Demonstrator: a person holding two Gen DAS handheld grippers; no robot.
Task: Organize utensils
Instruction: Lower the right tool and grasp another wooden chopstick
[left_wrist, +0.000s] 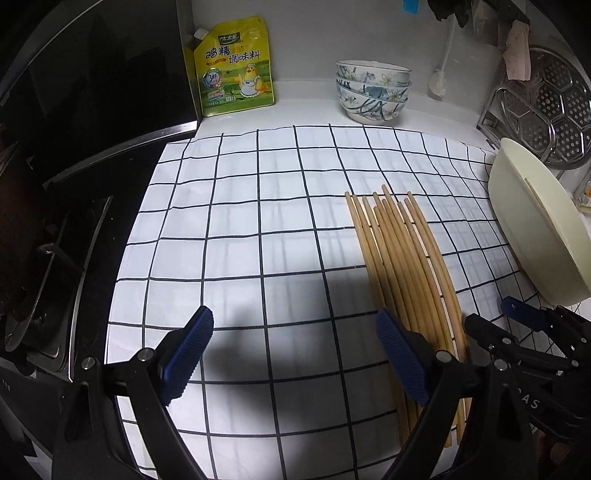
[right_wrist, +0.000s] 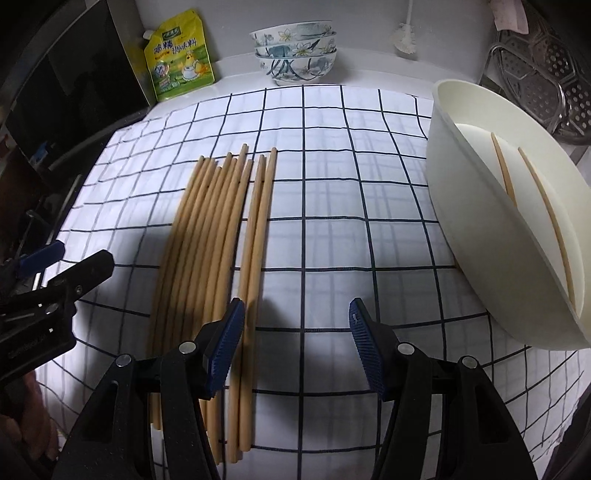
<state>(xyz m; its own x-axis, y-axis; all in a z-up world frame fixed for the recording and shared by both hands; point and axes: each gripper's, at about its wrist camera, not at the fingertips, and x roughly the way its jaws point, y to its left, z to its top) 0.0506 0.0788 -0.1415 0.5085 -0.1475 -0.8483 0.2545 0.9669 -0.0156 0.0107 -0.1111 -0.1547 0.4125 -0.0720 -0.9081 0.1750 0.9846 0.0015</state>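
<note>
Right hand-held gripper angled steeply down over the cloth, jaws parted wide with nothing between them; inner blue pad just above the rightmost pair of chopsticks, outer pad over bare cloth, so apparently lined up to straddle that pair rather than the main bundle. Left hand-held gripper likewise open and empty, its right-hand pad overlapping the near ends of the bundle in view, its left-hand pad over bare cloth; contact with the sticks not determinable from either view. Bamboo chopsticks laid side by side, roughly parallel, on the checked cloth, tips pointing to the back wall; two on the right set slightly apart from the rest, probably as the next pair to lift. Cream basin at the right edge of the cloth, tilted with its mouth toward the sticks, already holding two chopsticks leaning along its inner wall; judged to be the collecting vessel, tilted to ease insertion. Sorting therefore judged early, most sticks remaining on the cloth. Beyond the cloth on the worktop: stacked floral bowls, yellow seasoning pouch, perforated steamer plate in a rack. Cooktop to the left, unused.
</note>
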